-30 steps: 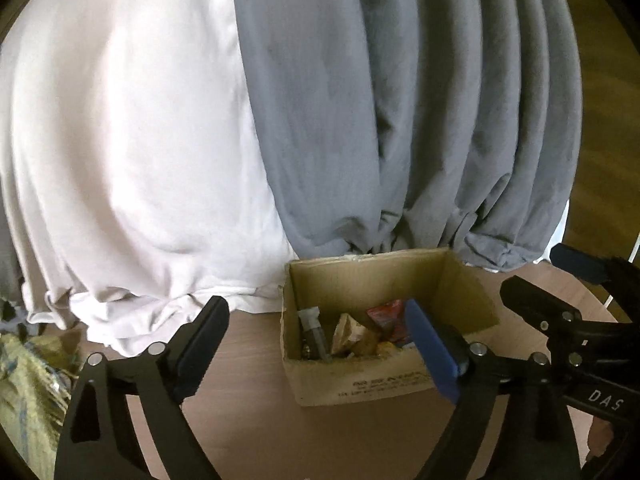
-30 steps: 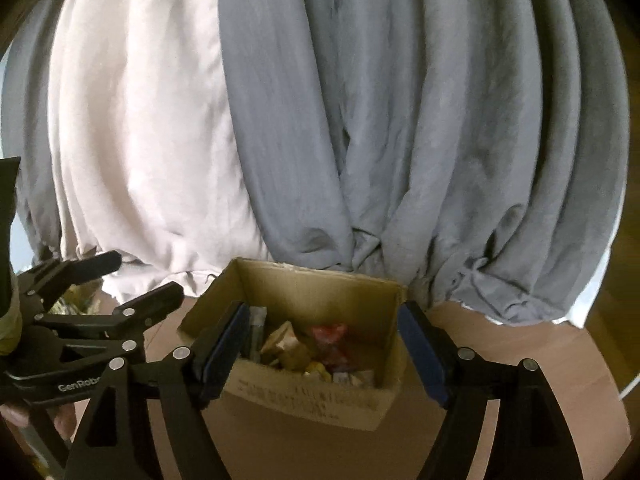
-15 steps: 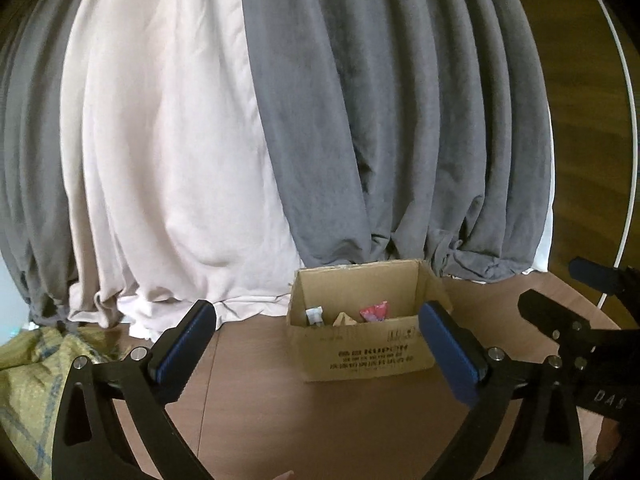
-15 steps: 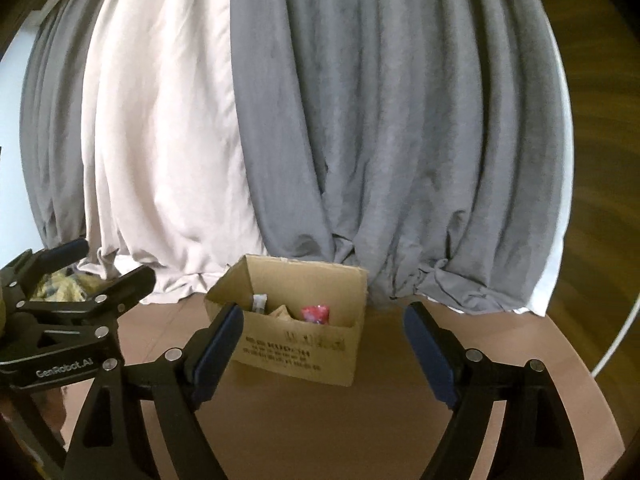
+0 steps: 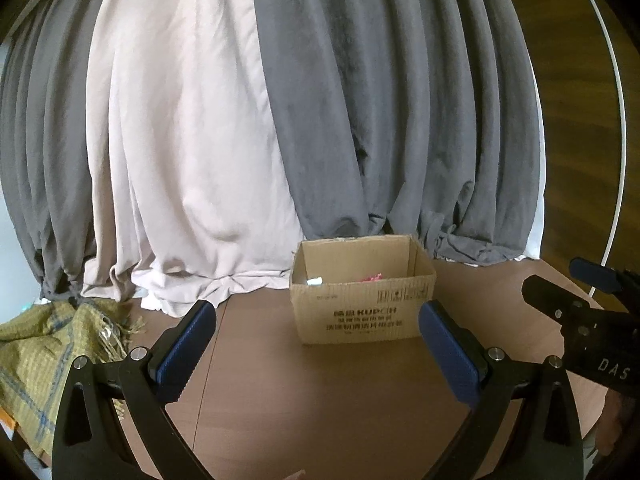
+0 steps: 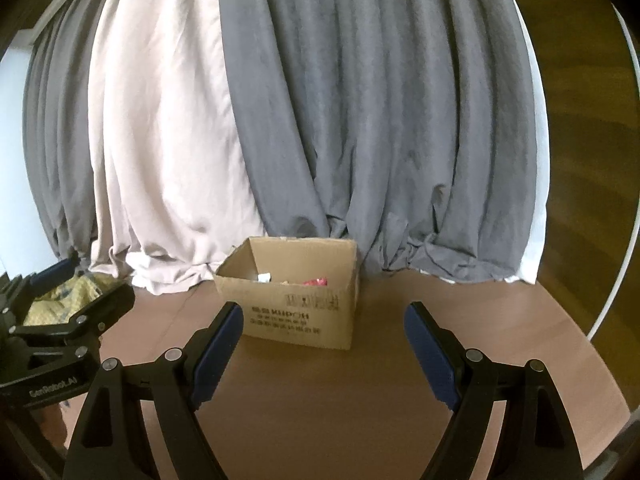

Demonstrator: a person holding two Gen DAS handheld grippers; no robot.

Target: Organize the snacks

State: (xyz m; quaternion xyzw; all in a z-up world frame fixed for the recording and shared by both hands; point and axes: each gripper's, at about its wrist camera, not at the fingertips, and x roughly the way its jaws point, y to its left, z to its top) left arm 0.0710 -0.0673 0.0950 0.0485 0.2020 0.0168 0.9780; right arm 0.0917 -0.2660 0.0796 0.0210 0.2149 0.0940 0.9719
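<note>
An open cardboard box point(image 5: 362, 312) stands on the brown table near the curtains; it also shows in the right wrist view point(image 6: 298, 312). Snack packets peek over its rim: a red one point(image 5: 372, 277) point(image 6: 315, 281) and a white one point(image 5: 315, 281) point(image 6: 264, 278). My left gripper point(image 5: 316, 350) is open and empty, well back from the box. My right gripper point(image 6: 324, 350) is open and empty, also back from the box. Each gripper shows at the edge of the other's view.
Grey and pale pink curtains point(image 5: 280, 120) hang behind the box and bunch on the table point(image 5: 320, 400). A yellow-green fringed scarf point(image 5: 48, 344) lies at the left edge. A wooden wall point(image 6: 592, 160) is at the right.
Both grippers have pulled back and lowered away from the box. The box now looks smaller and farther, and its contents are mostly hidden behind its front wall.
</note>
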